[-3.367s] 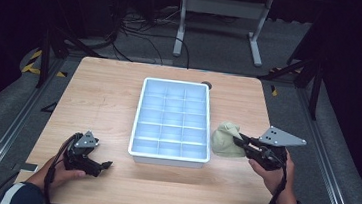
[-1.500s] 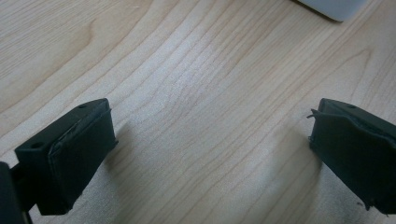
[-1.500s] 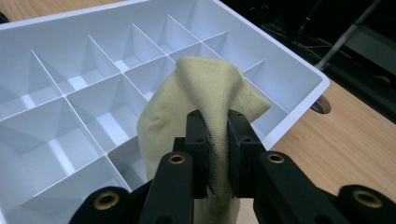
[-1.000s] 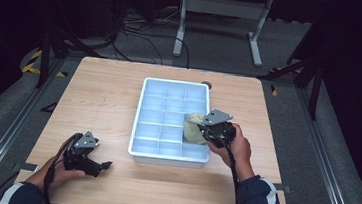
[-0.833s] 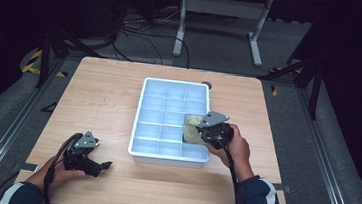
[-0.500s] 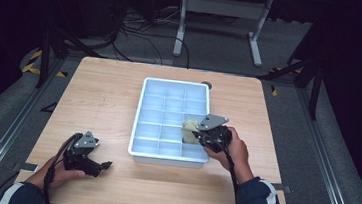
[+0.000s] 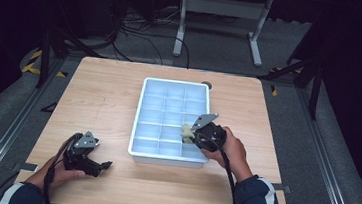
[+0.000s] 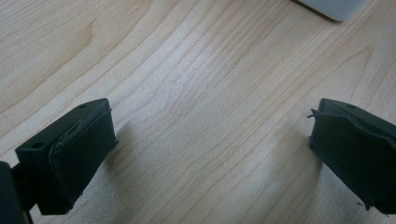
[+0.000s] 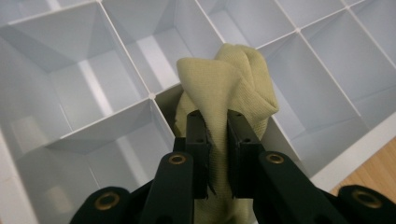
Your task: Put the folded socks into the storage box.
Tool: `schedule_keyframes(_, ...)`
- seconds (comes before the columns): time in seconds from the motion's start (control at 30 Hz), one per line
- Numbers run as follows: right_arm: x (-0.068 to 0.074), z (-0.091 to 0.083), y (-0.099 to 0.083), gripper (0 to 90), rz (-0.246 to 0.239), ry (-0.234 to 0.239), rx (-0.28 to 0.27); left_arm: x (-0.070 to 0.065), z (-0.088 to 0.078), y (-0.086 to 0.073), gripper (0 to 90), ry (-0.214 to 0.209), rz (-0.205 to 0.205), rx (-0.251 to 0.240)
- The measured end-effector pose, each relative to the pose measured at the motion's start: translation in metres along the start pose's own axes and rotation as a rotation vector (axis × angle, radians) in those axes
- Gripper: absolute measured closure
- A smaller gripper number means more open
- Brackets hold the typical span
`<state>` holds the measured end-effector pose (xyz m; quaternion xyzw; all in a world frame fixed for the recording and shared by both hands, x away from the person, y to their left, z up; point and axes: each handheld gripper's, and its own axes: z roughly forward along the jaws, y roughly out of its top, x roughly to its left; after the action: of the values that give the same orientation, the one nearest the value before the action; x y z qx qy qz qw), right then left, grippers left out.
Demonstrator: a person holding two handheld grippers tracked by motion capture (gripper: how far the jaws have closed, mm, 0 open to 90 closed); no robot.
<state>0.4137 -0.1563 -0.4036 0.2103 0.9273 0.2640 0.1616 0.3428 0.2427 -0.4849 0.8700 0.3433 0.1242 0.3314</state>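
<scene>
Wooden table (image 7: 109, 95) | white tray (image 7: 139, 118) | right fingers (image 9: 198, 135) clamped on cloth (image 9: 233, 84) | left fingers (image 8: 70, 144) apart

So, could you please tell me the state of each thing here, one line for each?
Right tongs: shut on the cloth, over the tray.
Cloth: bunched, pale yellow-green, pinched between the jaws, hanging into a tray compartment.
Tray: white, divided into compartments, flat on the table; the other compartments look empty.
Left tongs: open, nothing between the jaws, low over the table.
Table: wooden, bearing the tray.
</scene>
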Motion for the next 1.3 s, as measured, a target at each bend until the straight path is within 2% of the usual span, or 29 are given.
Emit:
schedule_keyframes(0.13, -0.003, 0.004, 0.003, 81.0, 0.001, 0.025, 0.042, 0.000, 0.000, 0.000, 0.4, 0.000, 0.000, 0.000)
schedule_keyframes(0.17, -0.006, 0.006, 0.005, 81.0, 0.010, 0.051, 0.066, 0.000, 0.000, 0.000, 0.4, 0.000, 0.000, 0.000)
schedule_keyframes(0.23, -0.007, 0.007, 0.007, 81.0, 0.011, 0.055, 0.077, 0.000, 0.000, 0.000, 0.4, 0.000, 0.000, 0.000)
schedule_keyframes(0.33, -0.010, 0.011, 0.012, 81.0, 0.003, 0.072, 0.125, 0.000, 0.000, 0.000, 0.4, 0.000, 0.000, 0.000)
schedule_keyframes(0.5, -0.012, 0.020, 0.020, 81.1, -0.019, 0.067, 0.202, 0.000, 0.000, 0.000, 0.4, 0.000, 0.000, 0.000)
schedule_keyframes(0.6, -0.012, 0.024, 0.021, 81.0, -0.026, 0.067, 0.217, 0.000, 0.000, 0.000, 0.4, 0.000, 0.000, 0.000)
schedule_keyframes(0.73, -0.014, 0.029, 0.023, 81.0, -0.012, 0.085, 0.244, 0.000, 0.000, 0.000, 0.4, 0.000, 0.000, 0.000)
schedule_keyframes(0.97, -0.012, 0.040, 0.029, 80.8, -0.033, 0.095, 0.331, 0.000, 0.000, 0.000, 0.4, 0.000, 0.000, 0.000)
schedule_keyframes(1.07, -0.012, 0.041, 0.031, 80.7, -0.051, 0.089, 0.344, 0.000, 0.000, 0.000, 0.4, 0.000, 0.000, 0.000)
schedule_keyframes(1.23, -0.013, 0.043, 0.030, 80.4, -0.036, 0.093, 0.349, 0.000, 0.000, 0.000, 0.4, 0.000, 0.000, 0.000)
schedule_keyframes(1.3, -0.013, 0.043, 0.030, 80.2, -0.044, 0.090, 0.351, 0.000, 0.000, 0.000, 0.4, 0.000, 0.000, 0.000)
